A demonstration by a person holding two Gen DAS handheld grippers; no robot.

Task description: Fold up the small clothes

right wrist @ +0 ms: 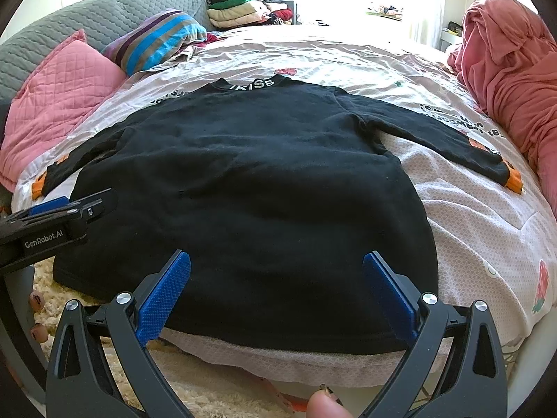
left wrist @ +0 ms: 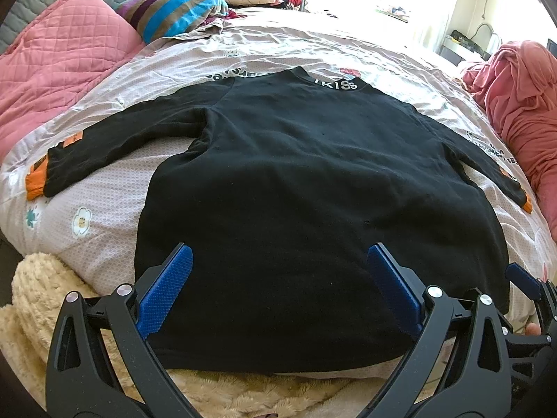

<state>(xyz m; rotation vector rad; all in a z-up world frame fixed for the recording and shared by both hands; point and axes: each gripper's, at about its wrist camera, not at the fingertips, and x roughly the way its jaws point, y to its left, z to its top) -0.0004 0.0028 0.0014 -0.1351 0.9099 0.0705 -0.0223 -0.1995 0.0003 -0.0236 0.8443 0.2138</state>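
A black long-sleeved sweater (left wrist: 296, 181) with orange cuffs and a lettered collar lies flat on the bed, back up, sleeves spread to both sides. It also shows in the right wrist view (right wrist: 250, 188). My left gripper (left wrist: 278, 254) is open and empty over the hem near its left part. My right gripper (right wrist: 276, 261) is open and empty over the hem's right part. The right gripper shows at the right edge of the left view (left wrist: 522, 278). The left gripper shows at the left edge of the right view (right wrist: 66, 209).
The bed sheet (left wrist: 243, 52) is pale pink with prints. Pink pillow (left wrist: 62, 45) and striped pillow (left wrist: 174, 3) at the far left. A pink blanket heap (right wrist: 504, 55) at the right. Folded clothes pile (right wrist: 243, 7) at the back. A cream fluffy rug (left wrist: 52, 299) lies below the bed edge.
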